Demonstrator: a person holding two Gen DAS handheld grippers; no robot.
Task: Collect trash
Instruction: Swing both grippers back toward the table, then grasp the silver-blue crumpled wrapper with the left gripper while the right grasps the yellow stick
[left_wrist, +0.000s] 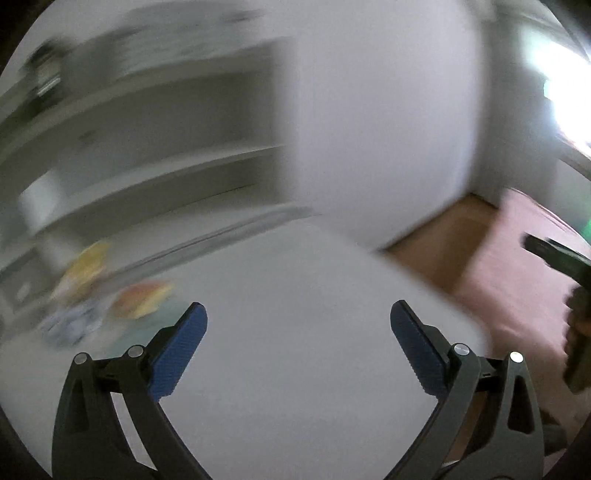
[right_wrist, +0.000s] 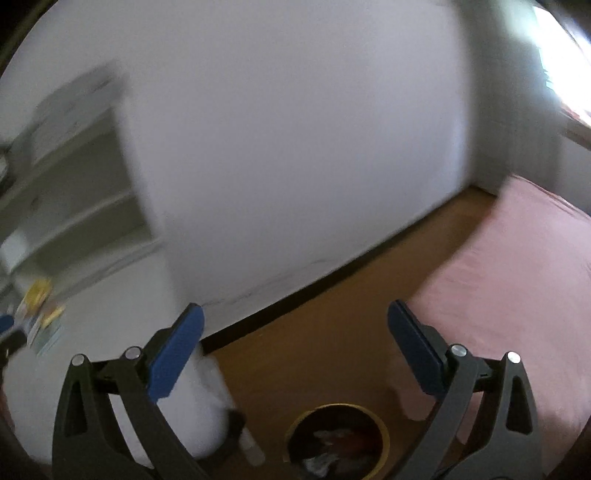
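Bin (right_wrist: 338, 441) on the floor holds some trash; blurred wrappers (left_wrist: 110, 291) remain at the desk's (left_wrist: 295, 332) far left edge. Fingers of both the left gripper (left_wrist: 298, 350) and the right gripper (right_wrist: 295, 350) stand wide apart, holding nothing.

Smooth matt table (left_wrist: 295, 277), wood floor (right_wrist: 332, 314) (pads (right_wrist: 173, 350) ribbed).

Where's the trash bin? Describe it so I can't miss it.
Find the pink bed, then the brown wooden floor between it and the white table. The bin stands there: round, dark inside, yellow-rimmed, crumpled wrappers within, the only open container on the floor.
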